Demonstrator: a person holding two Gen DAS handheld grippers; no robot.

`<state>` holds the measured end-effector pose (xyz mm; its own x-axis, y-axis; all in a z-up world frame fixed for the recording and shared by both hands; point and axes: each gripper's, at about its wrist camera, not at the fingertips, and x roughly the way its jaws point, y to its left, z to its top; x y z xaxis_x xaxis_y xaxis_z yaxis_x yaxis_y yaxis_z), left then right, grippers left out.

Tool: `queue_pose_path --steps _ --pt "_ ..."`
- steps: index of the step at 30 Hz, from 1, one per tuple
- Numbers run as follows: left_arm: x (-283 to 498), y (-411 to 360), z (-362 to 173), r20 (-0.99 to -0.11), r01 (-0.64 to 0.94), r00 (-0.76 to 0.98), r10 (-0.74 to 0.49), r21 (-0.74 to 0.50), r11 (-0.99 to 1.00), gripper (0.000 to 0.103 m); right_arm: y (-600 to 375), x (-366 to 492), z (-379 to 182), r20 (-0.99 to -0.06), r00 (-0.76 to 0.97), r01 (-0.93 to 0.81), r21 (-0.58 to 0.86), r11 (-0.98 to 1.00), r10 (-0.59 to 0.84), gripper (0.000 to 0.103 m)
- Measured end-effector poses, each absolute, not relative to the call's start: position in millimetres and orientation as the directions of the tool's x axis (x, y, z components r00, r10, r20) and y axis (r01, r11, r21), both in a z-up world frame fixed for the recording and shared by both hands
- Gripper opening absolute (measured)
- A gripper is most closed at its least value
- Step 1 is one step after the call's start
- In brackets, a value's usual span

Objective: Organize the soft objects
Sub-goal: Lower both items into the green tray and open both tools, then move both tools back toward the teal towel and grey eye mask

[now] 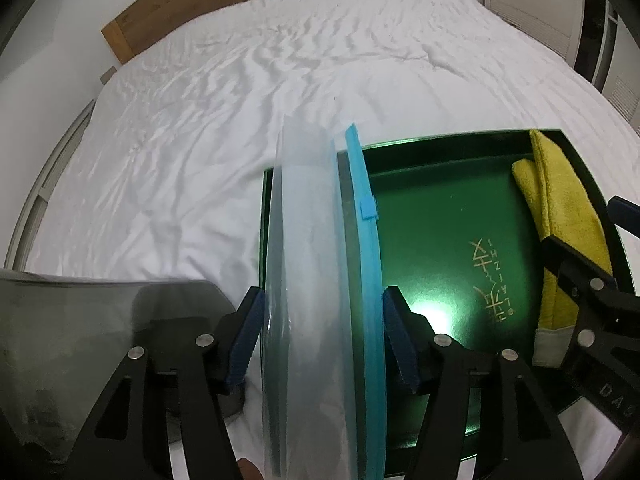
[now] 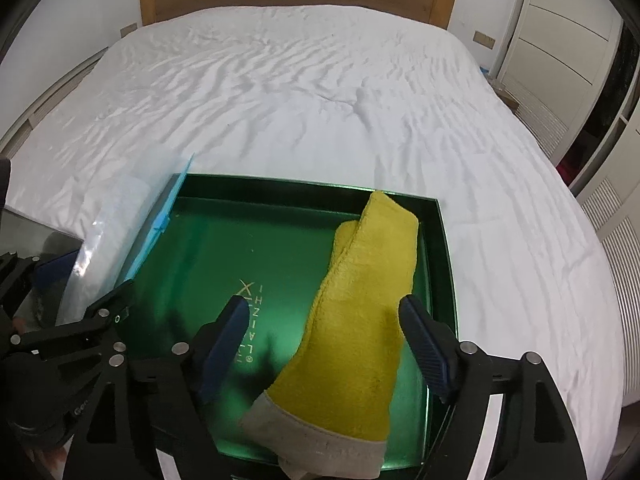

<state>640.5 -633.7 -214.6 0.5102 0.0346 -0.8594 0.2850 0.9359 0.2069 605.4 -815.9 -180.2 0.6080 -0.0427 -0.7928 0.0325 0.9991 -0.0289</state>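
Between my left hand-held gripper (image 1: 322,344) pads: clear zip bag (image 1: 308,264) with blue zipper, jaws part open, no pad pressing. Bag lies over green tray (image 1: 448,216) rim at 9 o'clock. Right hand-held gripper (image 2: 324,348) wide, straddling yellow towel (image 2: 360,320), untouched, lying in tray at 3 o'clock. Tray on white bed (image 2: 320,92).

The left gripper (image 1: 323,338) points steeply down, its jaws parted — the blue pads (image 1: 248,340) stand apart on either side, neither visibly pressing. The right gripper (image 2: 326,354) tilts down alike, jaws spread wider, pads (image 2: 426,350) clear on both sides. In the right wrist view the left gripper sits at the lower left — just beside the right one.
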Motion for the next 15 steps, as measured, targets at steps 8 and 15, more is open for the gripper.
queue_pose_path --steps 8,15 --pt "636.8 -635.8 -202.6 -0.840 0.294 0.542 0.012 0.203 0.934 0.055 -811.2 595.6 -173.4 -0.770 0.633 0.052 -0.060 0.997 -0.080 0.084" --pt "618.8 -638.2 -185.0 -0.823 0.325 0.566 -0.054 0.162 0.932 0.055 -811.5 571.4 -158.9 -0.739 0.664 0.093 -0.069 0.993 -0.113 0.085"
